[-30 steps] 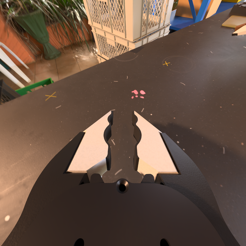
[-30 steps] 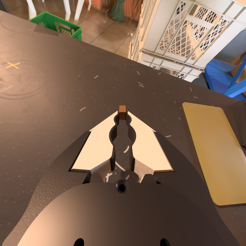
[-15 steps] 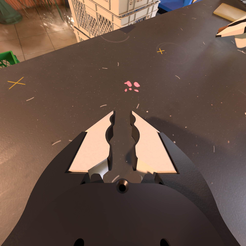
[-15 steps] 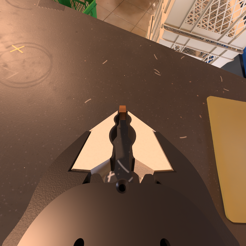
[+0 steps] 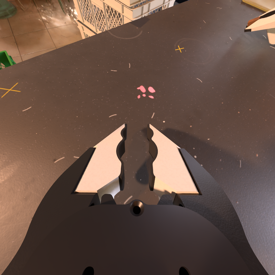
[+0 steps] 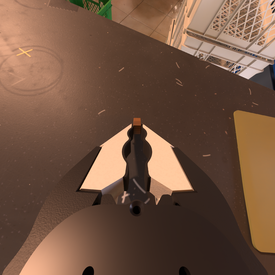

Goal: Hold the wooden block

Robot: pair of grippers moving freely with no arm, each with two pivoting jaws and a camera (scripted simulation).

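A small brown wooden block (image 6: 136, 125) sits clamped between the tips of my right gripper (image 6: 137, 126), held above the dark tabletop (image 6: 89, 104). The right gripper and the block also show at the far right edge of the left wrist view (image 5: 261, 23). My left gripper (image 5: 137, 126) is open and empty, with a clear gap between its fingers, just above the dark tabletop (image 5: 74, 104) and short of some pink spots (image 5: 145, 91).
A yellow mat (image 6: 257, 178) lies on the table to the right. Stacked cream crates (image 6: 230, 29) stand beyond the far edge, also in the left wrist view (image 5: 111, 13). A green crate (image 6: 96, 7) sits on the tiled floor. Yellow crosses (image 5: 9, 90) mark the table.
The left gripper has tilted down and moved forward over the table, and the right gripper's tip has come into its view. The right gripper has moved with the block still clamped.
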